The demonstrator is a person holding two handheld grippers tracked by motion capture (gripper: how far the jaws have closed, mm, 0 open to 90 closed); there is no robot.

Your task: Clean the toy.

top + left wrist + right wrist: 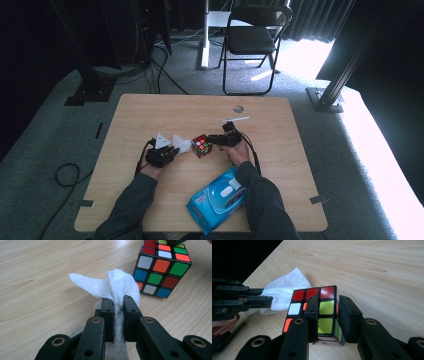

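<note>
The left gripper (117, 302) is clamped on a white wet wipe (112, 286), whose loose end fans out ahead of the jaws toward the Rubik's cube (162, 267). The cube is pinched across one corner column by the right gripper (329, 315) and appears to be resting on the wooden table (150, 115). Wipe and cube lie just beside each other, seemingly not yet touching, so the left hand is judged nearer for wiping the cube's facing side.

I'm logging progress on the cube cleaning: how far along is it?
Done: a white wipe is pinched in the left gripper, and the right gripper is clamped on a corner of the puzzle cube. In hand: wipe and cube sit close together, apart in the left gripper view. Left: probably rubbing the cube's faces. The wipes pack lies near the table's front edge.
</note>
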